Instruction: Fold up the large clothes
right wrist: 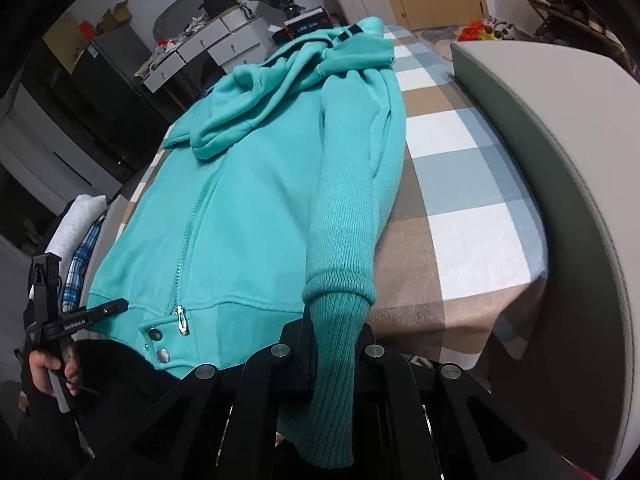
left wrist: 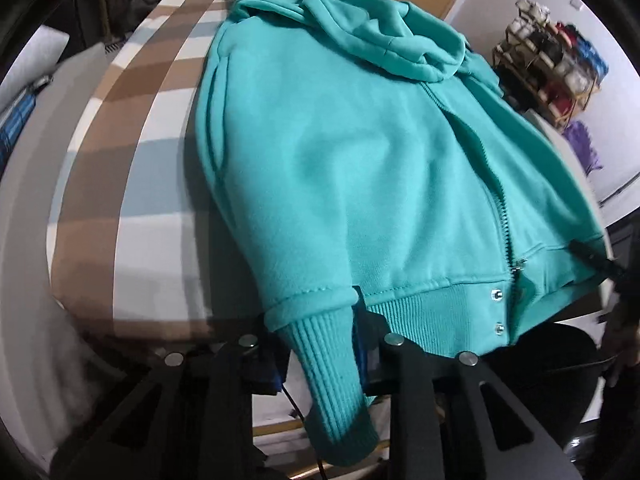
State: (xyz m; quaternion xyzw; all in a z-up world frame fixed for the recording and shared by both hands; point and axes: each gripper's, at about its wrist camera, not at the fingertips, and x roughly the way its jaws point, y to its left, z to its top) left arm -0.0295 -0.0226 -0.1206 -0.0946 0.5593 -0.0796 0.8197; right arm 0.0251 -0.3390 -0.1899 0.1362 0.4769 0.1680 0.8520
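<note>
Left wrist view: the teal hoodie (left wrist: 360, 160) lies flat on a checked cloth (left wrist: 132, 200). The left gripper (left wrist: 326, 360) pinches a ribbed cuff (left wrist: 332, 392) below the hem. The right gripper (right wrist: 334, 344) clamps a second cuff (right wrist: 336, 360). Best to lay the sleeves smoothly above the hem without dragging the body.

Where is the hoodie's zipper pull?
In the right wrist view the zipper pull hangs low and left on the hoodie hem, beside two metal snaps, left of the ribbed cuff pinched by the right gripper.

grippers (left wrist: 320, 344): black, silver round screws | blue parts (perhaps pads) | white lettering
</note>
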